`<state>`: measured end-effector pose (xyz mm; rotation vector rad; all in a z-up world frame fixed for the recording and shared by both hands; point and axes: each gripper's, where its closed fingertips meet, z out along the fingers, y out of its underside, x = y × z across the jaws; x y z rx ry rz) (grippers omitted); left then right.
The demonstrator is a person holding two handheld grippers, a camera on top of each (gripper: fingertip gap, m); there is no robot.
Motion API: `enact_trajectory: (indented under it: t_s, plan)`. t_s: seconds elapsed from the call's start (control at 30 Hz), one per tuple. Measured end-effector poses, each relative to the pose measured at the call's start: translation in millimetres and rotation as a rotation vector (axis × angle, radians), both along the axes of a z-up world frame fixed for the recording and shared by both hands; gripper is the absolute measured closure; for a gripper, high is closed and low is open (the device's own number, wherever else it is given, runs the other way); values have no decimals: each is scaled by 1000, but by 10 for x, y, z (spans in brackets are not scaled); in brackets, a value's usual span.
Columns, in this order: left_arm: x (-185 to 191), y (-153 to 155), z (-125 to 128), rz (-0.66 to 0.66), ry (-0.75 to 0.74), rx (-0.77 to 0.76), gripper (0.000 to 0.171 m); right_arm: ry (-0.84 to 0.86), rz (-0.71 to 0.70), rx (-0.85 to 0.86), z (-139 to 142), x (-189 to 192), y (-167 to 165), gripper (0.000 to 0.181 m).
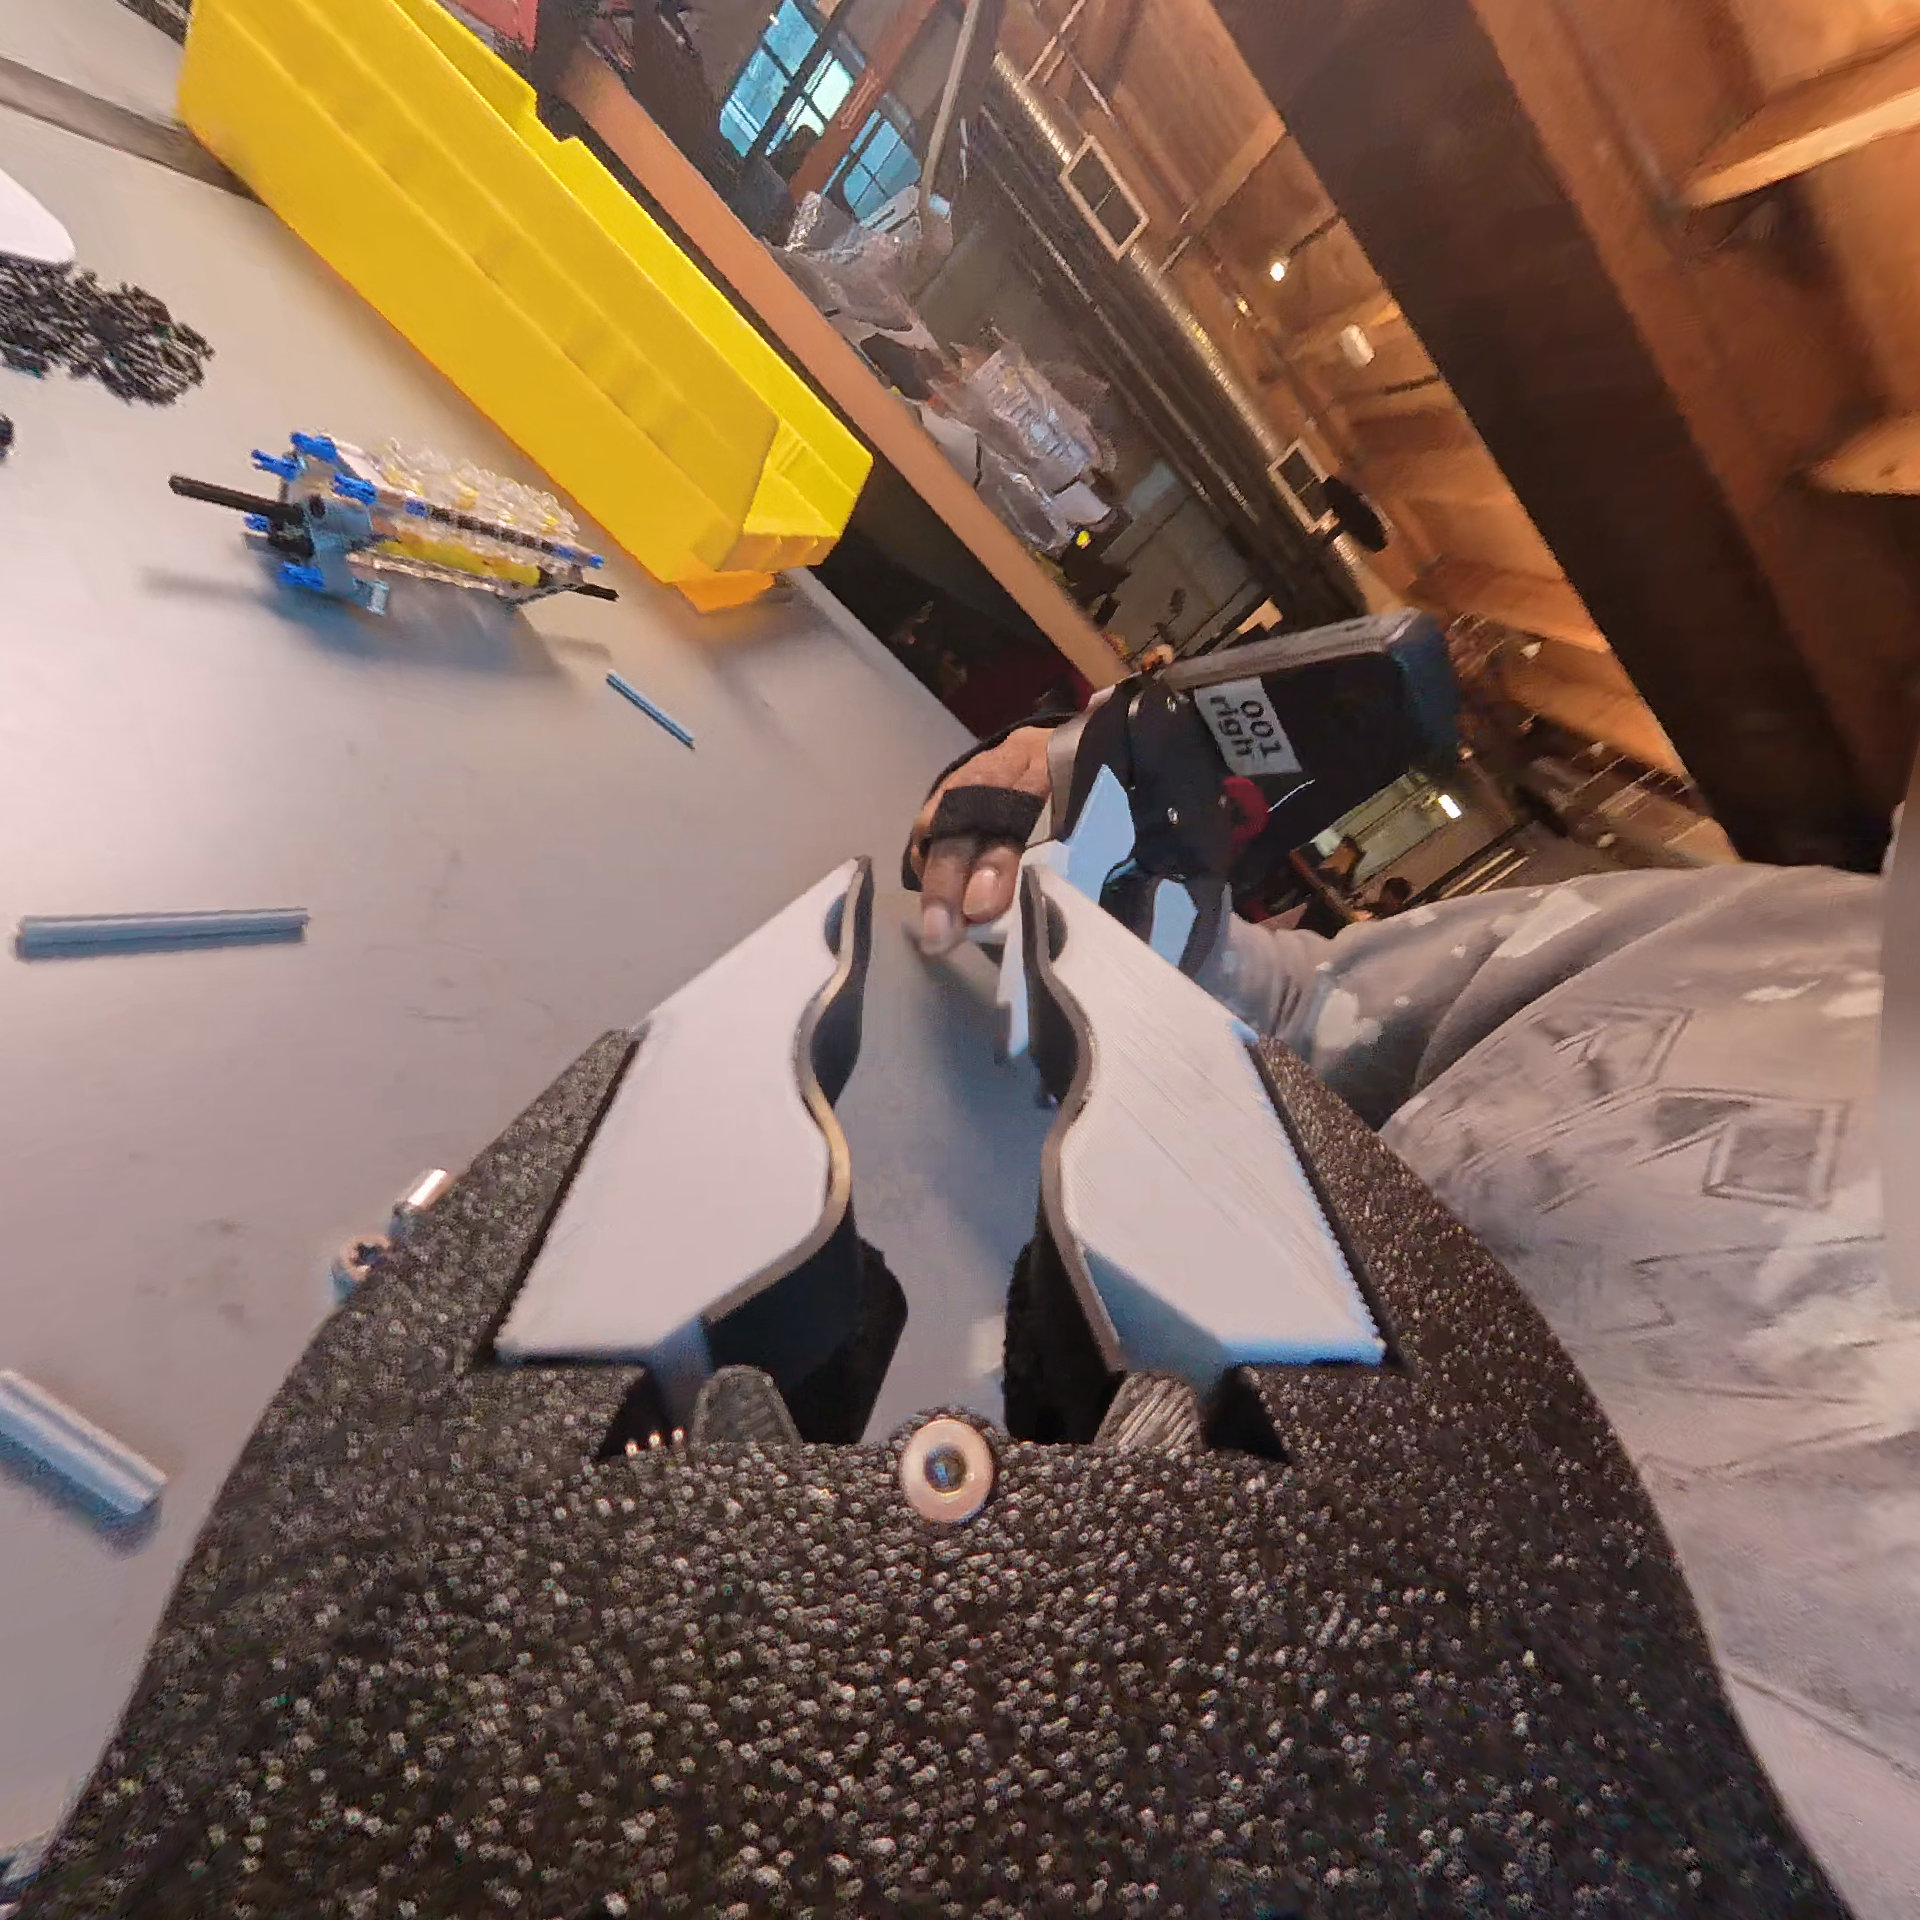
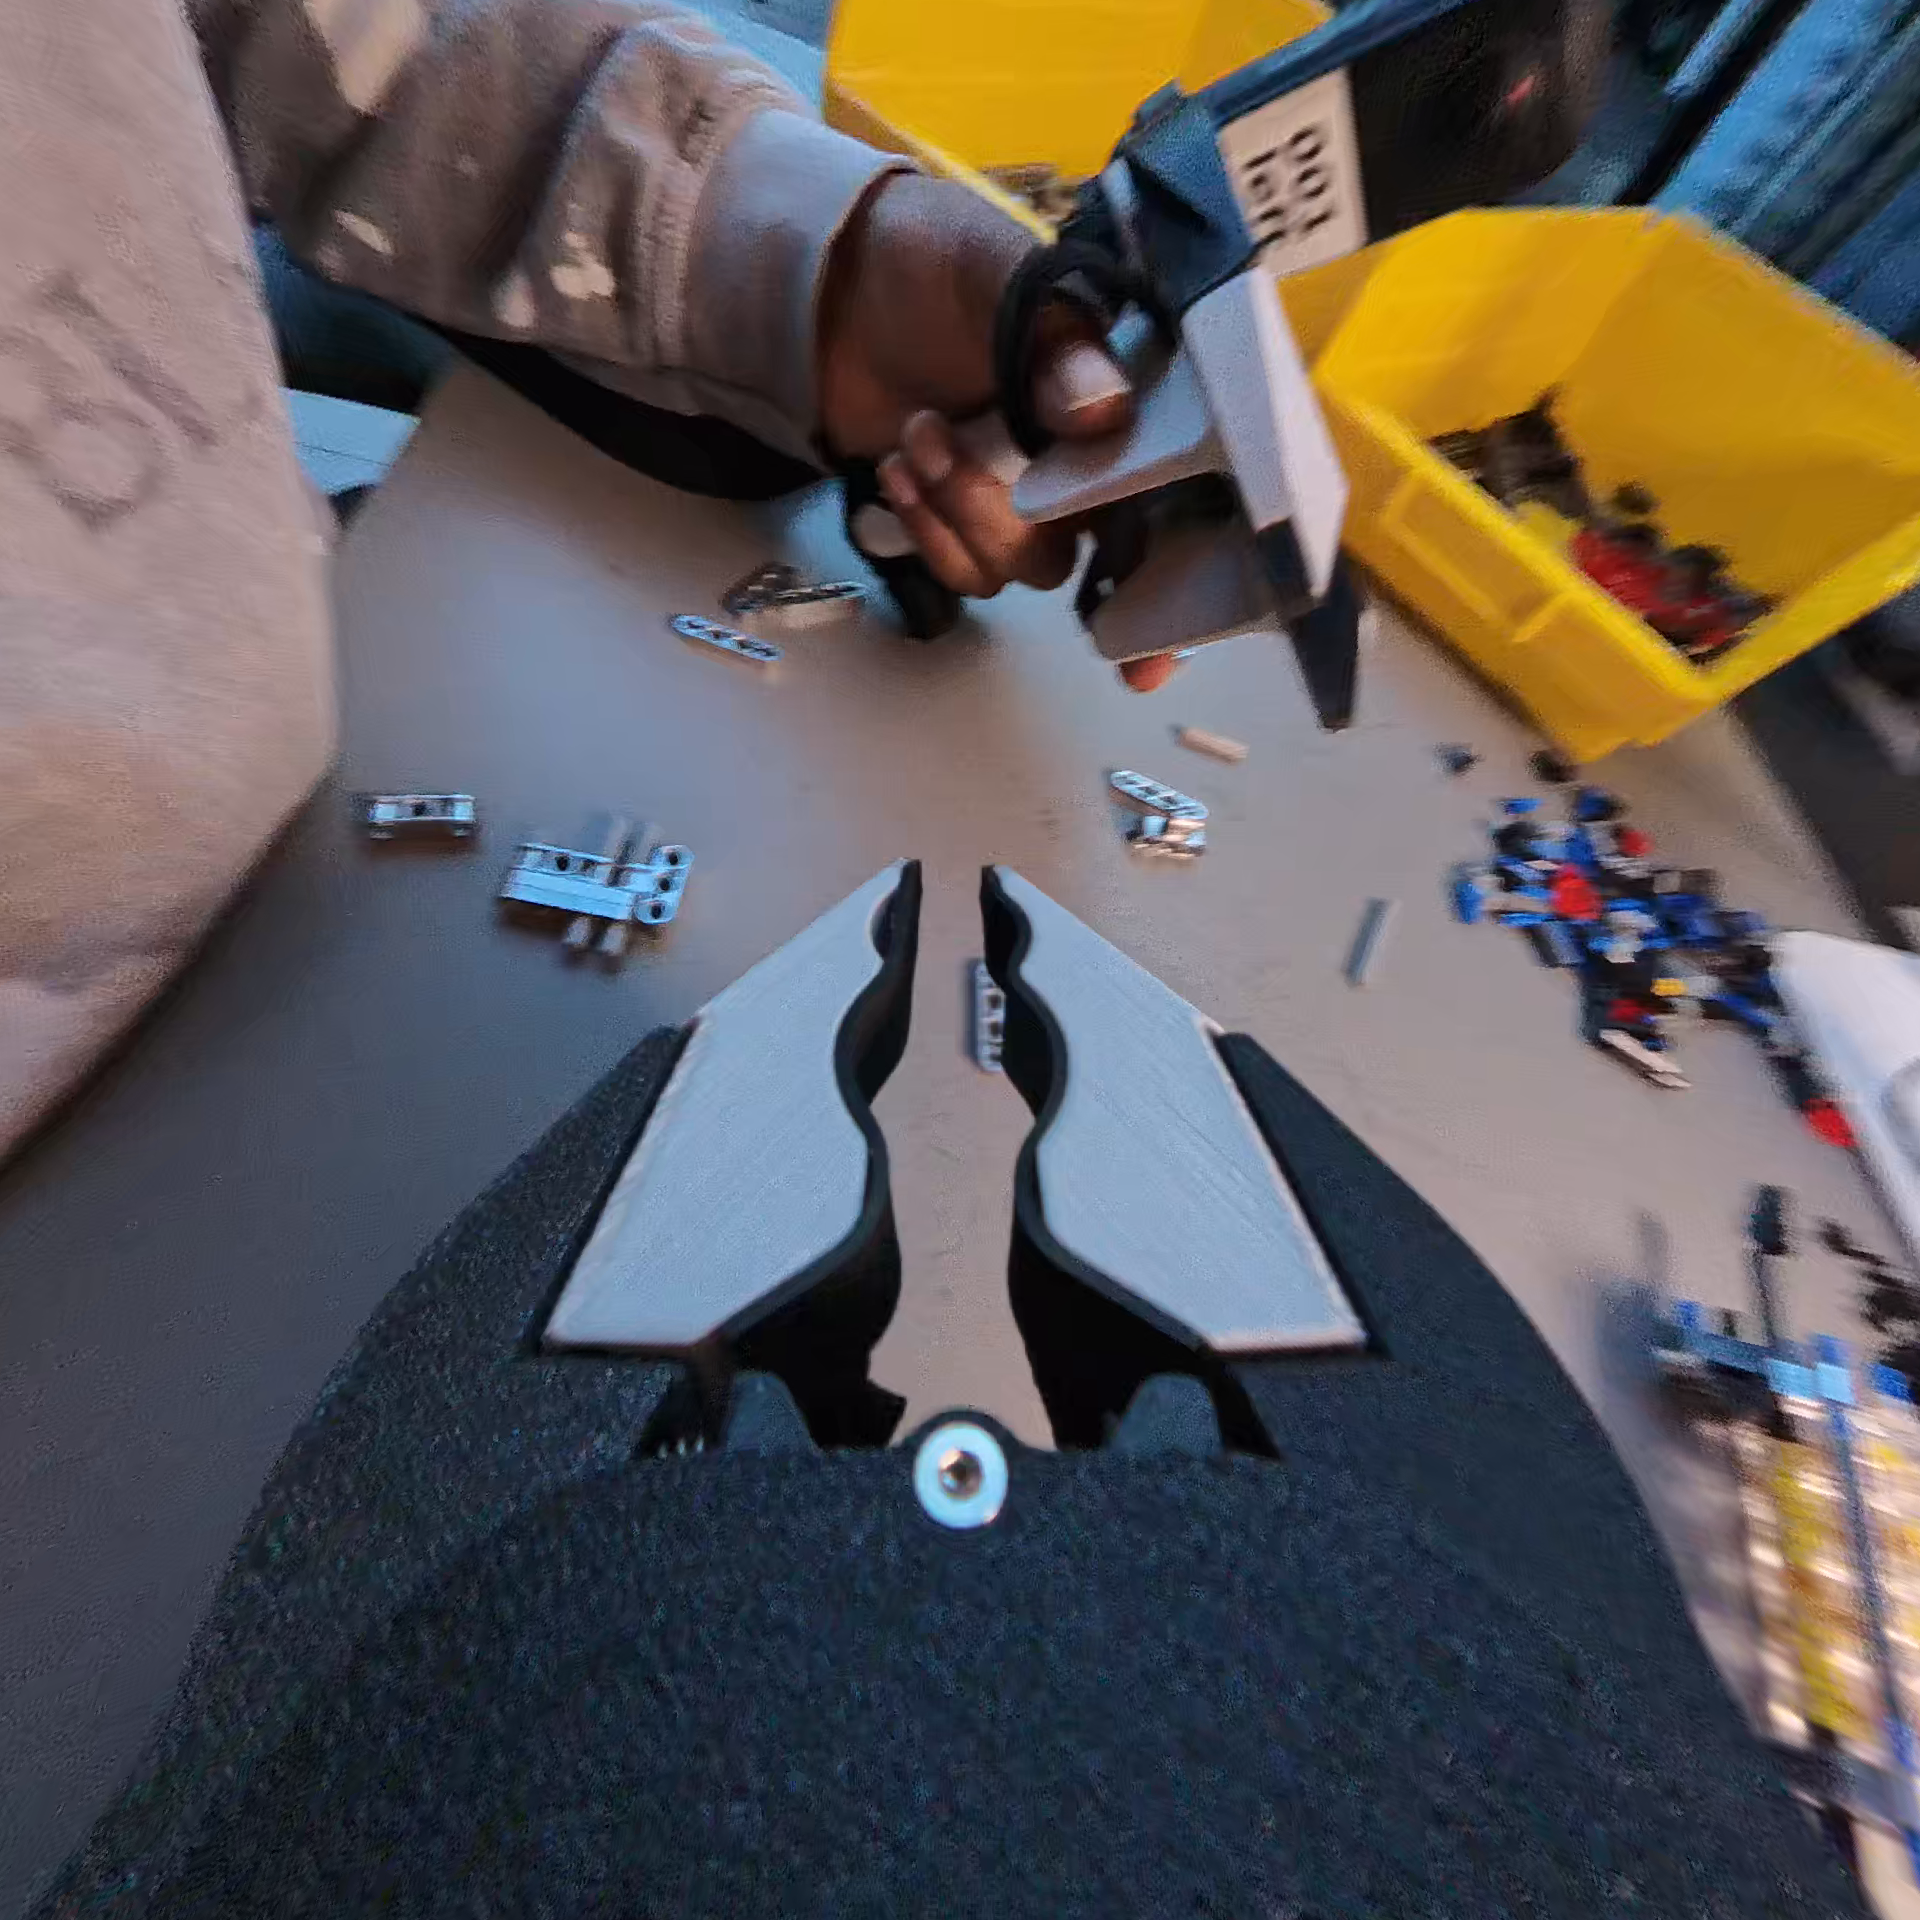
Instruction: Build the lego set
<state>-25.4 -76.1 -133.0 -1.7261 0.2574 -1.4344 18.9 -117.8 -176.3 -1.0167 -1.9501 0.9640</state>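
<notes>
My left gripper is open and empty, held tilted over the grey table, with its fingers pointing at a person's hand that holds the right gripper's body. My right gripper is open by a narrow gap and holds nothing. It hovers over a small grey beam that lies on the table between its fingers. Farther off in the right wrist view, a hand holds the left gripper's body above the table.
Yellow bins stand at the table's far side, one with black and red parts. A blue, clear and yellow brick model, grey rods, grey beams and a pile of blue and black parts lie about. About 8 cm separates my left fingertips from my right.
</notes>
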Motion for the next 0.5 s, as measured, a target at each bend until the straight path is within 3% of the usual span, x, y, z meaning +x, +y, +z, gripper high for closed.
enact_trajectory:
  t_s: [0.13, 0.3, 0.4, 0.5]
  plan:
    - [22, 0, -51, 8, 110, 61, 139, -210, 139, -145, -209, 135, -384, 151]
    - [36, 6, -113, 6, 153, 67, 138, -408, 234, -95, -535, 170, -766, 124]
    - [28, 0, -135, 12, 193, 84, 138, -410, 215, -10, -623, 104, -791, 139]
    - [38, -34, -129, 9, 249, 128, 138, -416, 202, -1, -624, 92, -766, 143]
